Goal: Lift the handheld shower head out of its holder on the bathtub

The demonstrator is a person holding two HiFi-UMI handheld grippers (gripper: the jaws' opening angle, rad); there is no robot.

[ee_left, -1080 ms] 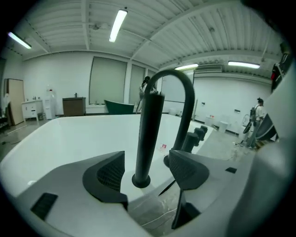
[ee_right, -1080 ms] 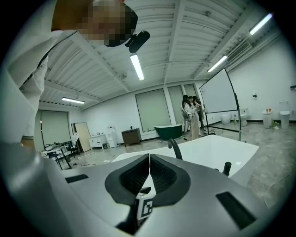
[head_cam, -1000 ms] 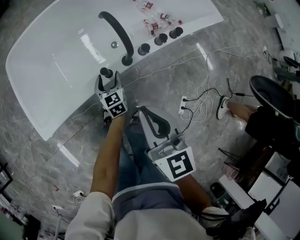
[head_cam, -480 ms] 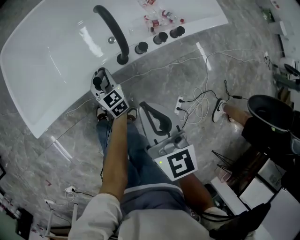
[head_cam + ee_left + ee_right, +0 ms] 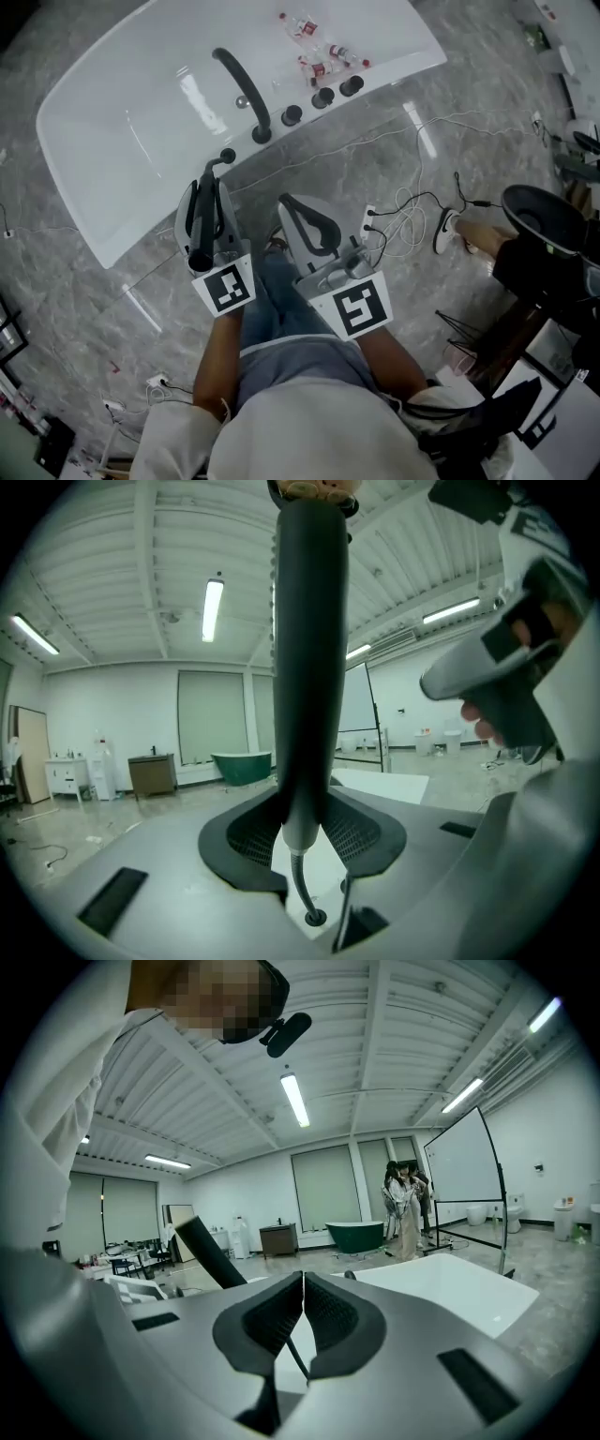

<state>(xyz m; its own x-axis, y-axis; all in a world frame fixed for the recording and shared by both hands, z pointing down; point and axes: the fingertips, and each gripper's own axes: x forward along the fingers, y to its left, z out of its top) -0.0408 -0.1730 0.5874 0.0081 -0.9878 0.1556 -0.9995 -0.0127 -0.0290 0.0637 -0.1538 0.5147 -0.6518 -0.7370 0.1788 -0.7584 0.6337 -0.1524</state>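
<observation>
Grey marble flooring ran under a white bathtub (image 5: 103, 141), with a black curved spout (image 5: 242, 89) and a row of black knobs (image 5: 322, 97) on its near rim and a few small bottles (image 5: 314, 47) scattered beyond them. White cables (image 5: 403, 211) looped over the floor to the right, near someone's shoe (image 5: 445, 217).

From where I stood, the person's left gripper (image 5: 206, 187) was up above the tub's edge with its jaws clamped on the shower head (image 5: 200, 234). In the left gripper view the shower head (image 5: 309, 649) stood as a dark upright bar, pinched on both sides by the meshed pads of the left gripper (image 5: 305, 829). It was clear of its holder (image 5: 226, 155). A thin hose (image 5: 300, 892) dropped from the handle's lower end into the holder's ring (image 5: 314, 918) on the white rim below.

Just beside it, the right gripper (image 5: 298, 217) hung over the floor short of the tub. Its own view showed the right gripper (image 5: 302, 1312) with both pads pressed flat together and nothing between them. The black handle (image 5: 211, 1251) slanted past on its left, and the tub rim (image 5: 441, 1288) lay ahead.

Farther back in the hall a green tub (image 5: 354, 1235) sat by the wall, and people (image 5: 403, 1208) stood next to a whiteboard (image 5: 464, 1176).
</observation>
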